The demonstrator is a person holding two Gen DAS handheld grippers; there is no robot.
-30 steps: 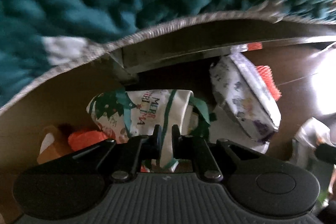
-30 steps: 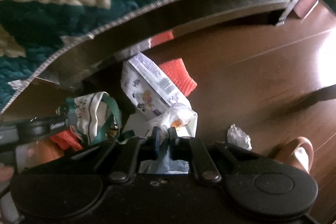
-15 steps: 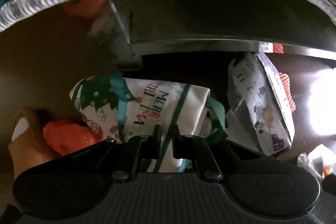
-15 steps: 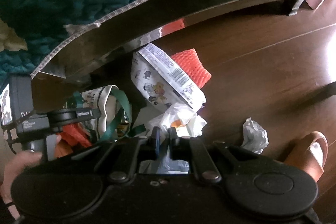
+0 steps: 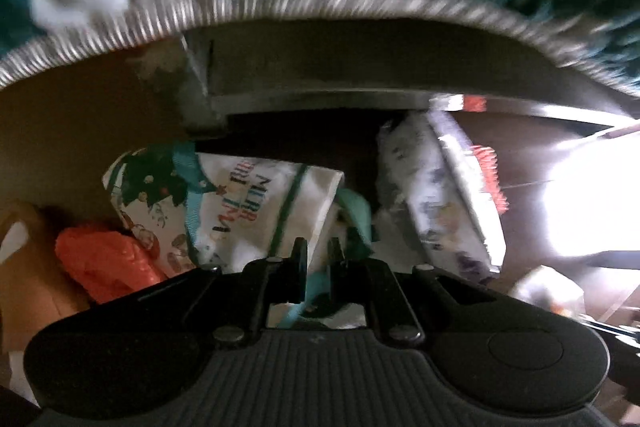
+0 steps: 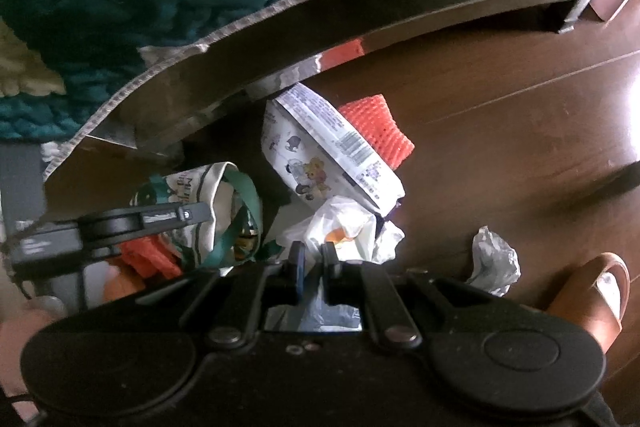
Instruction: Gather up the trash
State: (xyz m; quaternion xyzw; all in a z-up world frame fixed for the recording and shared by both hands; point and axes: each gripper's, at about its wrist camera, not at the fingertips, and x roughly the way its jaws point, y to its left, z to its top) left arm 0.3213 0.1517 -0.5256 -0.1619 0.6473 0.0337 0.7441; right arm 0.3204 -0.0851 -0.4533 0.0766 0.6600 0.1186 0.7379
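The left tool (image 5: 318, 257) is pointing down at the pile of trash on the floor (image 6: 500, 115), its jaws nearly together and pinching a teal ribbon handle (image 5: 354, 215) of the Christmas gift bag (image 5: 240, 203). The right tool (image 6: 312, 259) is likewise all but closed, clamping a fold of the white plastic bag (image 6: 340, 227) lying just in front of it.

Seen from the right wrist, the gift bag is lying at about nine o'clock from the plastic bag, with the printed snack packet (image 6: 328, 151) at twelve o'clock and a piece of orange foam netting (image 6: 376, 123) tucked behind the packet at one o'clock. A crumpled silver wrapper (image 6: 494, 259) is sitting apart at three o'clock, near a brown sandal (image 6: 592, 291). More orange netting (image 5: 104, 259) is lying at nine o'clock of the gift bag in the left view. All of it is resting beside the edge of a bed covered with a teal blanket (image 6: 120, 7).

Everything here is looking light and limp. The plastic bag is probably slippery and will bunch, so a gathered fold is the best hold. The gift bag is thin paper that could tear; its ribbon handle is the sturdier spot. The snack packet is likely crinkly and slick, best pinched at its sealed end. The netting is springy and should be easy to hold anywhere.
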